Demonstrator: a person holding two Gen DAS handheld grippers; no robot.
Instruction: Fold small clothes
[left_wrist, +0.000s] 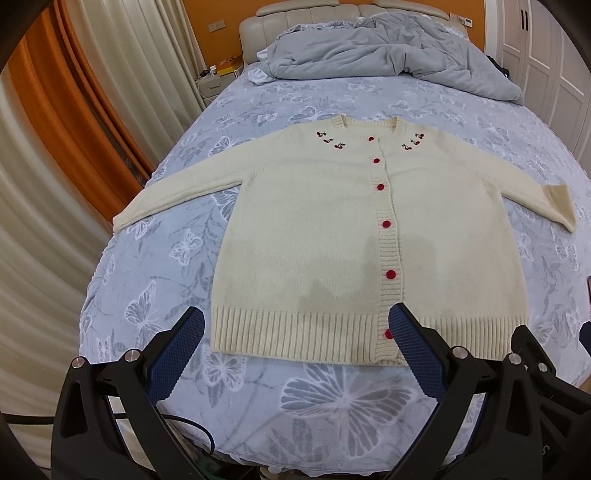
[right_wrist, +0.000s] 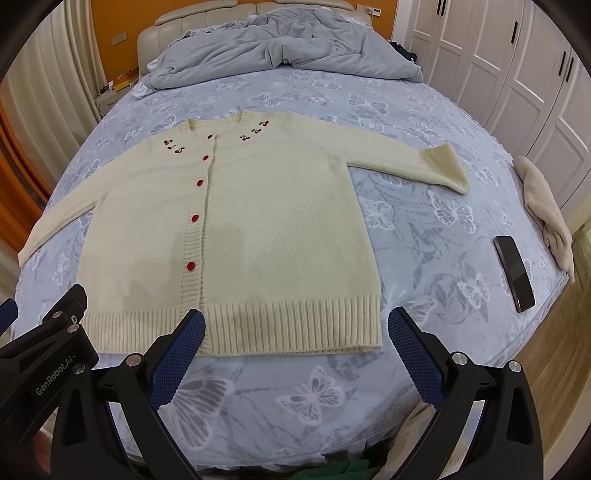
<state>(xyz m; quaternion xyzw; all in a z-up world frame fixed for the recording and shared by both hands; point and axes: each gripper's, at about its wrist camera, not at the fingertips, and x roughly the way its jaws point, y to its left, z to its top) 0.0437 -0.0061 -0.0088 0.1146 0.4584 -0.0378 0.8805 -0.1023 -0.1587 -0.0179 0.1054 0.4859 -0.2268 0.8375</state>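
A cream knit cardigan (left_wrist: 314, 229) with red buttons and cherry embroidery lies flat, front up, on the bed, both sleeves spread out. It also shows in the right wrist view (right_wrist: 280, 221). My left gripper (left_wrist: 297, 323) is open and empty, hovering just in front of the ribbed hem, left of the button band. My right gripper (right_wrist: 295, 323) is open and empty, in front of the hem's right half. The right gripper's body shows at the right edge of the left wrist view (left_wrist: 535, 354).
The bed (right_wrist: 424, 110) has a blue butterfly sheet. A crumpled grey duvet (right_wrist: 280, 44) lies at the headboard end. A dark phone (right_wrist: 514, 273) and a beige garment (right_wrist: 546, 206) lie near the bed's right edge. Curtains hang left, white wardrobe doors (right_wrist: 498, 66) stand right.
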